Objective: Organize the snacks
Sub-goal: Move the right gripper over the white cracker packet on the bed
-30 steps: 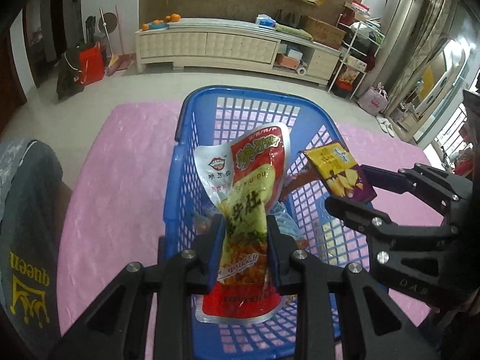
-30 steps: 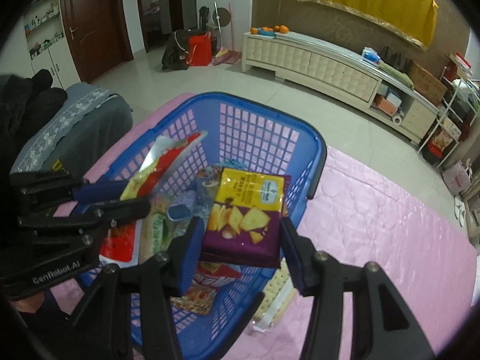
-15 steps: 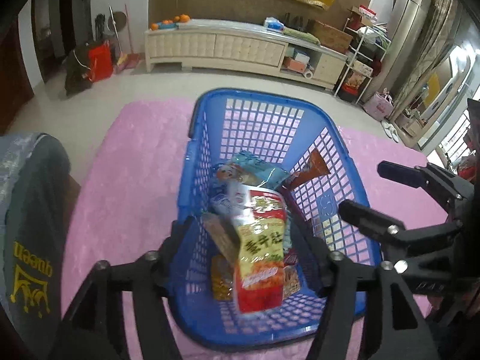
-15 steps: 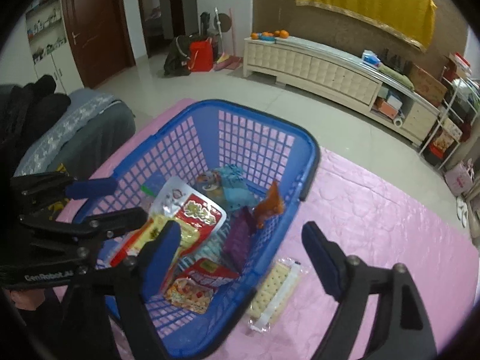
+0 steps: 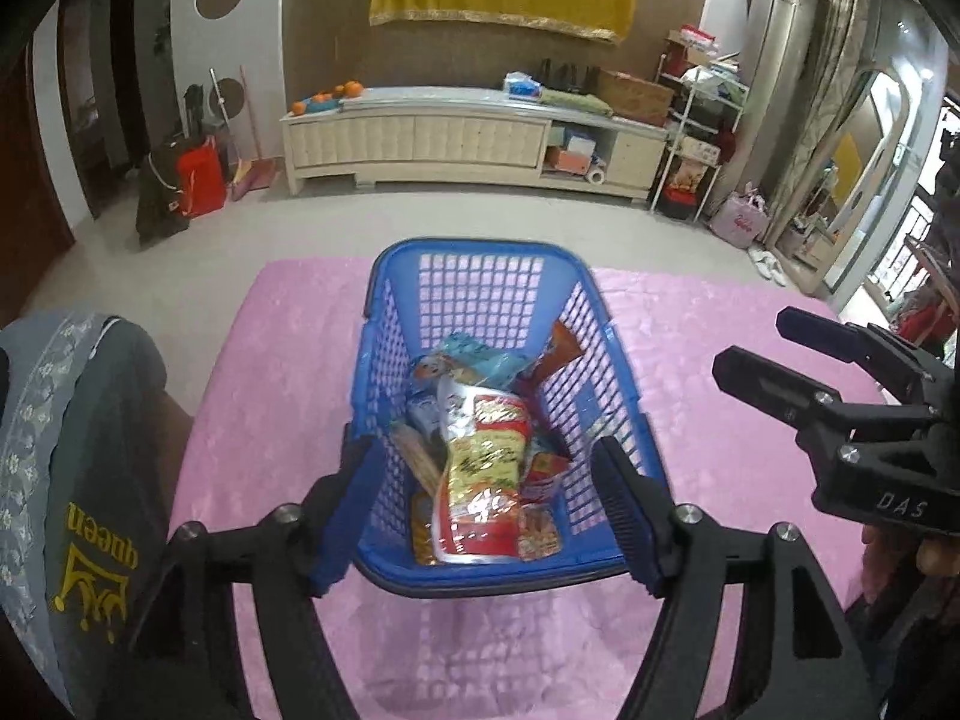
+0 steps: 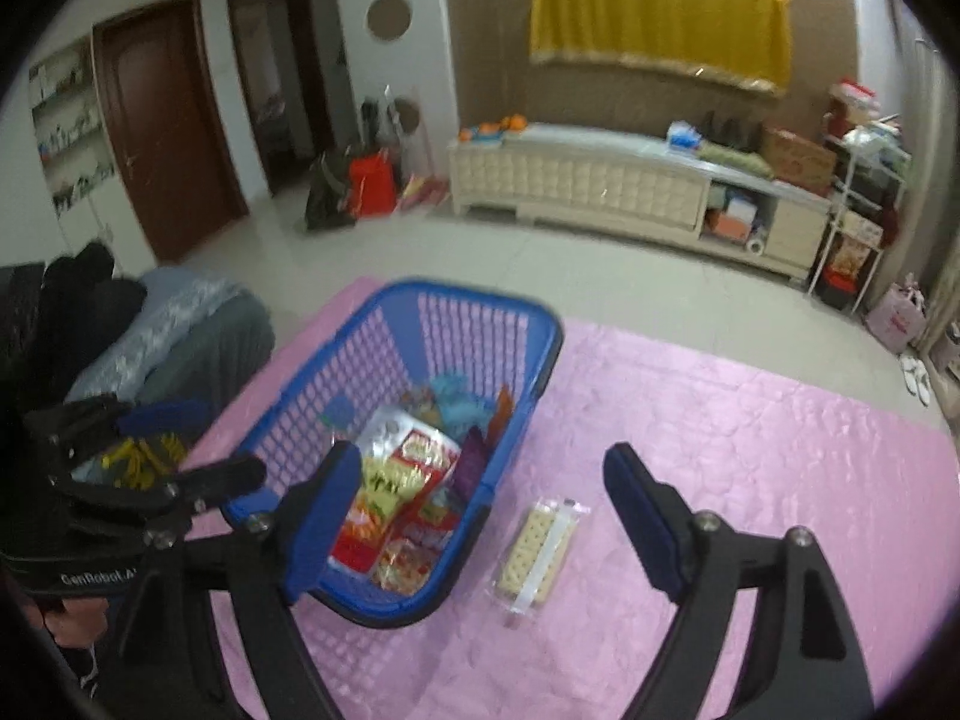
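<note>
Both packets have dropped from the jaws into the basket since a second ago; the red-and-yellow pouch, then clamped upright in the left gripper, now lies flat on the snack pile; the purple chip bag, then pinched by the right gripper, stands on edge against the basket's right wall. Left jaws are opening, nothing between them but a view of the basket below; right jaws stand wide and empty. Both grippers have lifted and pulled back toward the near side, pitched down at the pink mat. A cracker pack lies on the mat just right of the basket, between the right fingers in that view, untouched; part of a hand shows at the right gripper's grip.
</note>
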`<state>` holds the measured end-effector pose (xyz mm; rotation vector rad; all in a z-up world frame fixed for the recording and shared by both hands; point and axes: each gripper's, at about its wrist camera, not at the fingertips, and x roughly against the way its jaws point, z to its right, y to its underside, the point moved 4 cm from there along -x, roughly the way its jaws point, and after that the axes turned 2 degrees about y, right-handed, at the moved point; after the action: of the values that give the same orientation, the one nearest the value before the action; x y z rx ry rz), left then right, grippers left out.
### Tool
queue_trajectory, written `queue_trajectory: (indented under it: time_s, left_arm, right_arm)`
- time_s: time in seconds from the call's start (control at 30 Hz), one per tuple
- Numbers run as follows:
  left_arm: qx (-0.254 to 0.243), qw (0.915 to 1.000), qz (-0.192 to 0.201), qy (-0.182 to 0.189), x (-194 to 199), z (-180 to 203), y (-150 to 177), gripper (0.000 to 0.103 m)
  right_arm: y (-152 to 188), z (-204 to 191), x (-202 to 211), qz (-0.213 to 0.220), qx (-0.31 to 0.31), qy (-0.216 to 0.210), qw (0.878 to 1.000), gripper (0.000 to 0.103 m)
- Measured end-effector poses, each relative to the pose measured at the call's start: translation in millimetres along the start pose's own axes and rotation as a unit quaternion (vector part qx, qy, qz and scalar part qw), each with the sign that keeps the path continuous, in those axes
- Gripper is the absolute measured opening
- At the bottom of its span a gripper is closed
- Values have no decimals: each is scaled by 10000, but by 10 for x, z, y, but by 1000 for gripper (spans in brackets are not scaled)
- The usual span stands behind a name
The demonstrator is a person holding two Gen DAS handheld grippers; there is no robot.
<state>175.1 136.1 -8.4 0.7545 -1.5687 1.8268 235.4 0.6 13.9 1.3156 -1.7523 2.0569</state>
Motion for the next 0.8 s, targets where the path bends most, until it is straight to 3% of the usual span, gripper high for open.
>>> queue_trajectory:
  time_s: [0.1, 0.33, 0.6, 0.67, 0.8]
  left_arm:
    - [59, 10000, 14, 56, -12, 31, -49, 69]
    - [-124, 9995, -51, -273, -183, 67, -58, 69]
    - [68, 9983, -573, -54, -538, 27, -83, 89]
    - [29, 9970, -771, -87, -660, 35, -82, 102]
    - [-115, 9946, -962, -369, -863, 27, -103, 103]
  right_arm:
    - [-32, 53, 68, 50, 28, 276, 9996, 86]
    - [57, 465, -147, -772, -850, 375, 9927, 86]
    - [184, 737, -446, -1329, -1289, 552, 9812, 86]
    - [225, 788, -559, -1517, -1397, 546, 9770, 86]
    - [336, 877, -790, -1890, -1545, 612, 9678, 86]
